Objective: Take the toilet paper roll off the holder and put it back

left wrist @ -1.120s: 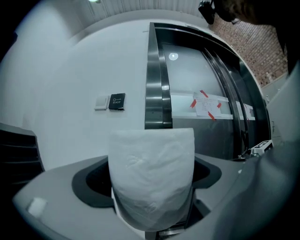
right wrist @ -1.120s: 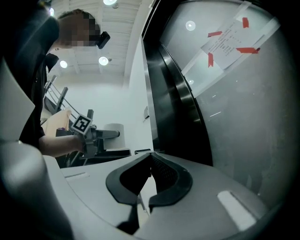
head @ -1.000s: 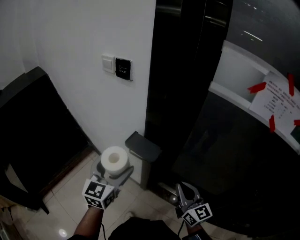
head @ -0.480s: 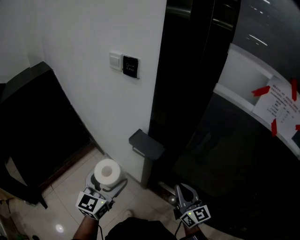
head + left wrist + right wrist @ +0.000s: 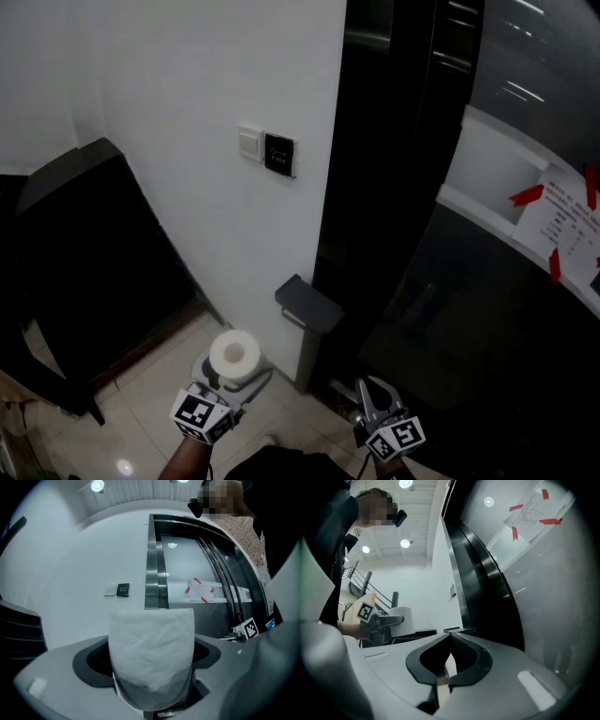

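Left claw (image 5: 234,373) grips toilet paper roll (image 5: 234,353) near holder (image 5: 308,305).

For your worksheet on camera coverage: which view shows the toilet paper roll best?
Left gripper view: the toilet paper roll stands large between its jaws. Head view: small, end-on. Right gripper view: small, at left.

White toilet paper roll (image 5: 234,356). White wall (image 5: 178,112) behind roll. Dark grey holder (image 5: 310,306) right of roll. Black-and-white square-patterned cube (image 5: 201,416) below roll.
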`<state>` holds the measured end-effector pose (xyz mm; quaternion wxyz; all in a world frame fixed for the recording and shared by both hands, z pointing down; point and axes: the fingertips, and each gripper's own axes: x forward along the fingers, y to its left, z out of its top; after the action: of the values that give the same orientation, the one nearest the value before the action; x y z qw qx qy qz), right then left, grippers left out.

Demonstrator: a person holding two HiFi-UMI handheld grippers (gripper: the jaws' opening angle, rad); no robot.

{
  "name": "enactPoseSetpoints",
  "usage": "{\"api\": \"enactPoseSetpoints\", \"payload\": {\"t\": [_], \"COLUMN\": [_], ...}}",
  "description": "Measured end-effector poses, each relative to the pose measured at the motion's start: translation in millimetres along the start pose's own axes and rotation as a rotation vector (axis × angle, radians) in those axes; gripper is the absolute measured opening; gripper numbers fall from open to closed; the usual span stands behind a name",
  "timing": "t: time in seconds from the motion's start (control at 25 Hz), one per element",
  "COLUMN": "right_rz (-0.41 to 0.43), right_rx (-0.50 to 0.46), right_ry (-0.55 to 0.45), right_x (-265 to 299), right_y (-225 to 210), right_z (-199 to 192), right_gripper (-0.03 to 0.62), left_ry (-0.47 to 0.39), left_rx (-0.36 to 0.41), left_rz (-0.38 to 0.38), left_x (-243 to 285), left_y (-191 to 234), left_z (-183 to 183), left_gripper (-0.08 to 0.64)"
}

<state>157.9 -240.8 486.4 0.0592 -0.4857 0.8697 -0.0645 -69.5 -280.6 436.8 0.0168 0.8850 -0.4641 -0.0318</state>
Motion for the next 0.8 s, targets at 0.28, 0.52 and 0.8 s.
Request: {"api": "enactPoseSetpoints", "payload": {"t": [0.28,0.52,0.8], "right_rz": [-0.005,-0.016,-0.030], "right_rx": [-0.010,-0.004,0.007], "right_ry": [-0.029,-0.029,-0.025], "right_x": [-0.5,-6.6,-16.5], "right_y": [-4.0,-6.1,-10.5], "right_z": [8.3,6.7,2.9], "right_gripper": [0.014,0.014,0.014], "left_ry": [-0.011,0.030,0.037], "left_rx": [-0.026,-0.055,-0.159], "left_rz": [-0.007,-0.010,-0.005], "left_x": [5.5,11.8,21.4], "left_y": [1.6,-4.9,-5.2], "left_z": [7.0,4.0,-5.2], "left_gripper": [0.463,0.463,0.463]}}
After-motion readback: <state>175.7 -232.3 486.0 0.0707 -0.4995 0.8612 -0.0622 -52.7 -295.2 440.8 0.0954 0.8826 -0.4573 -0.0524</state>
